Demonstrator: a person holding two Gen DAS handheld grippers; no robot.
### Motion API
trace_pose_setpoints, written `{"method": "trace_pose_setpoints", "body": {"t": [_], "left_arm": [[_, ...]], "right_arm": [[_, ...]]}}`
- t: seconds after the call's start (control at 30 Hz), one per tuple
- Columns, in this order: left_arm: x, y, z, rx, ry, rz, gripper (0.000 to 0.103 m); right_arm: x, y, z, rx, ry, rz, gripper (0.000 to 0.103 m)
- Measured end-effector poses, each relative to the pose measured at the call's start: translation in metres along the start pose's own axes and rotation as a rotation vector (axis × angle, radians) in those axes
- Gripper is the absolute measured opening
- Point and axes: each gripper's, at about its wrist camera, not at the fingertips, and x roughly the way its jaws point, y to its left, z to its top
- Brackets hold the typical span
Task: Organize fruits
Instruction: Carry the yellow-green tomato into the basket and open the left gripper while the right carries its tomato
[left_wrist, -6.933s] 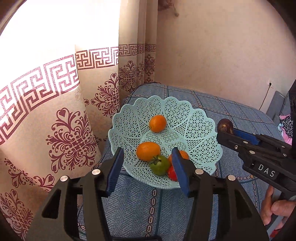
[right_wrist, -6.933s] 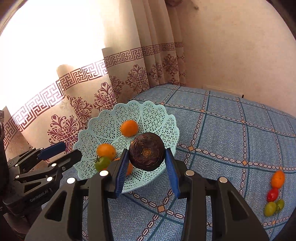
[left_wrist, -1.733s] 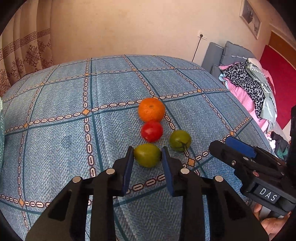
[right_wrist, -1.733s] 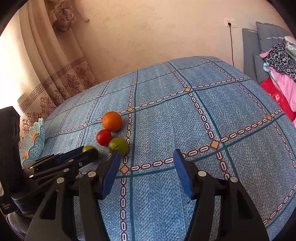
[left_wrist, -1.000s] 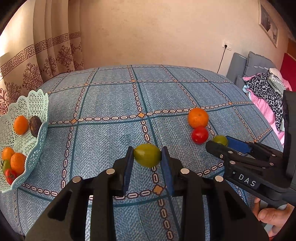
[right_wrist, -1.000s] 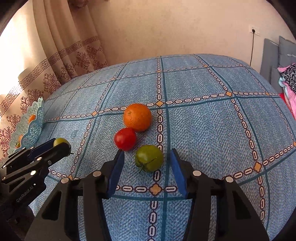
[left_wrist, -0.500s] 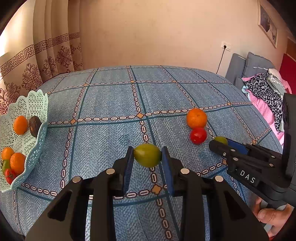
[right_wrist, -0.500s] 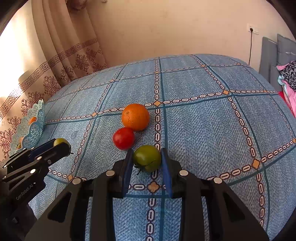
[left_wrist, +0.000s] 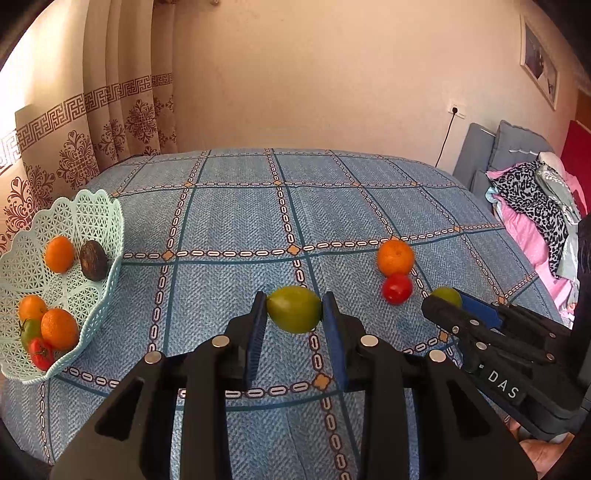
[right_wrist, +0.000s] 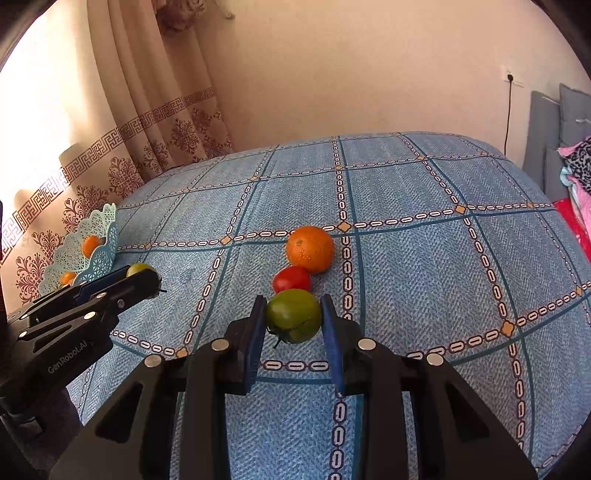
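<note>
Blue patterned bedspread (left_wrist: 229, 221); beige wall (left_wrist: 314, 74); curtains (right_wrist: 155, 122) at left.

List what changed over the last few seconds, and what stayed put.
The right gripper dropped the dark fruit in the basket, crossed over and shut on the green tomato. The left gripper picked up the green lemon. The orange and red tomato stayed.

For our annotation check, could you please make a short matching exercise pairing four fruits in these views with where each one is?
1. yellow-green fruit
2. green tomato
3. dark brown fruit
4. red tomato

A. in the basket
B. lying on the blue cover
C. in the left gripper
D. in the right gripper

Pairs: 1-C, 2-D, 3-A, 4-B
</note>
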Motion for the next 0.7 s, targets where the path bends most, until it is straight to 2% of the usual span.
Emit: {"method": "trace_pose_setpoints", "body": {"t": [0.3, 0.7], "left_arm": [[-0.023, 0.032, -0.002, -0.049, -0.024, 0.061, 0.031], [-0.057, 0.078, -0.003, -0.08, -0.076, 0.165, 0.031]], "right_arm": [[-0.012, 0.028, 0.005, -0.031, -0.027, 0.051, 0.03], [-0.007, 0.077, 0.009, -0.082, -0.03, 0.102, 0.03]]}}
